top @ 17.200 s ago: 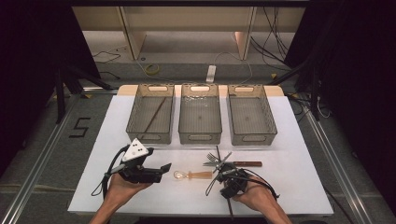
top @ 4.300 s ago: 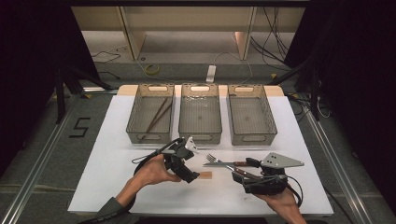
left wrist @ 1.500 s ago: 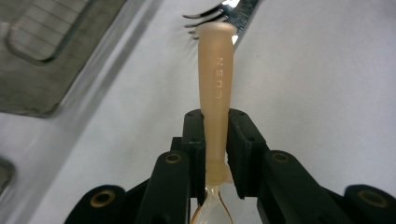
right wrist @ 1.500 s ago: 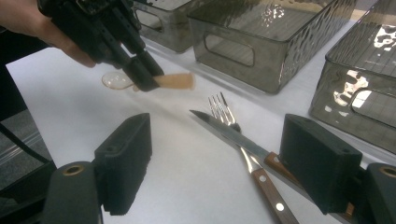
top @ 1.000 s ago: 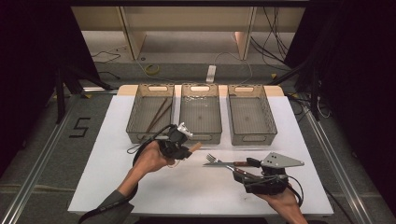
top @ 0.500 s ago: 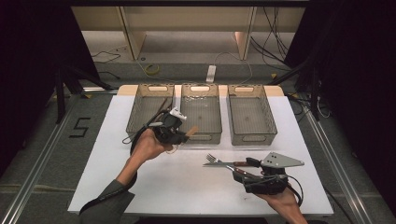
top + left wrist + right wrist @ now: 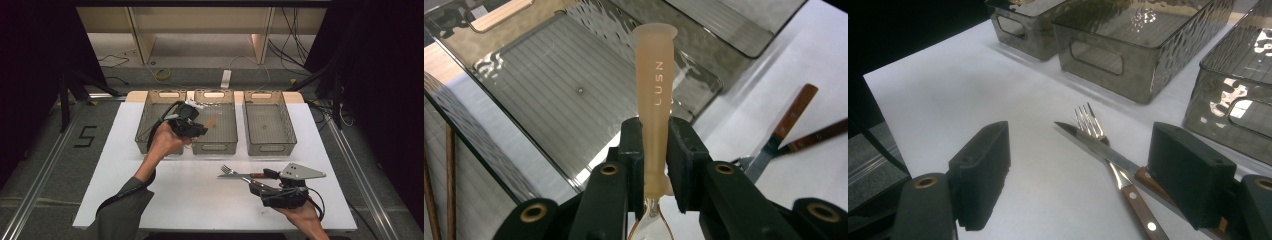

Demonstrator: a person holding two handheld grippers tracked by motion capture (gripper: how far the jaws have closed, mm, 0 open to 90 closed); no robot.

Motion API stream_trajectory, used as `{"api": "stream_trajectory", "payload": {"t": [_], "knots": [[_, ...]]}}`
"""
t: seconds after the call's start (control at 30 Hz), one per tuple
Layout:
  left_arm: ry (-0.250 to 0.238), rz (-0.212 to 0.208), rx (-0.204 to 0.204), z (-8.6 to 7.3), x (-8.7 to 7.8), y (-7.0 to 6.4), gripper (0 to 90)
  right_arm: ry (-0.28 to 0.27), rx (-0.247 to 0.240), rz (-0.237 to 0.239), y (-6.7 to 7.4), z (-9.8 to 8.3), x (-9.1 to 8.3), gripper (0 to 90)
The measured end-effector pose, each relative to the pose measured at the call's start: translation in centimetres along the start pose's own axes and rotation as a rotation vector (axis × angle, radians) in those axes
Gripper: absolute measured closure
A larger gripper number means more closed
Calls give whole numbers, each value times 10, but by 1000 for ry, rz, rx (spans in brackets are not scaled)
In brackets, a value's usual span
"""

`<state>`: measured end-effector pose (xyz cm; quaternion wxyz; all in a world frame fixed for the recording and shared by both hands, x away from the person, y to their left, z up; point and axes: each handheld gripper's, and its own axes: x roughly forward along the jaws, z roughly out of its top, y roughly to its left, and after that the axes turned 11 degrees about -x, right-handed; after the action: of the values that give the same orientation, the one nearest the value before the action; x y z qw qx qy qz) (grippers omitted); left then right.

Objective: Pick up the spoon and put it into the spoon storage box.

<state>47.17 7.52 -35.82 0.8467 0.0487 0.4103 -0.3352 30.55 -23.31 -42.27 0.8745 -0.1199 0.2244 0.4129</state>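
1. High view: the white table (image 7: 125,190) is evenly and brightly lit from above; the surroundings at left and right fall into near-black.
2. High view: shadows on the table are soft and short; the picture is slightly soft throughout.
3. Left gripper view: sharp on the peach handle (image 7: 654,95); rippled glare crosses the smoked tray (image 7: 574,90), and the far right corner bleaches white.
4. Right gripper view: the near jaws are blurred; highlights sparkle on the tray walls (image 7: 1128,55) and the knife blade (image 7: 1098,147).
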Motion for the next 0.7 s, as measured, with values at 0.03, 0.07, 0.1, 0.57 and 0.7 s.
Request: {"api": "stream_trajectory", "payload": {"t": [0.03, 0.07, 0.1, 0.57, 0.7], "knots": [[-5, 2, -5, 2, 2, 1, 774, 2, 1, 1, 0, 0, 0, 257], [-4, 5, -2, 3, 3, 2, 774, 4, 1, 1, 0, 0, 0, 257], [-12, 5, -16, 4, 5, 2, 774, 4, 1, 1, 0, 0, 0, 257], [-61, 28, -86, 20, 22, 17, 773, 3, -1, 2, 0, 0, 0, 257], [-70, 36, -118, 22, 27, 21, 773, 0, -3, 0, 0, 0, 0, 257]]}}
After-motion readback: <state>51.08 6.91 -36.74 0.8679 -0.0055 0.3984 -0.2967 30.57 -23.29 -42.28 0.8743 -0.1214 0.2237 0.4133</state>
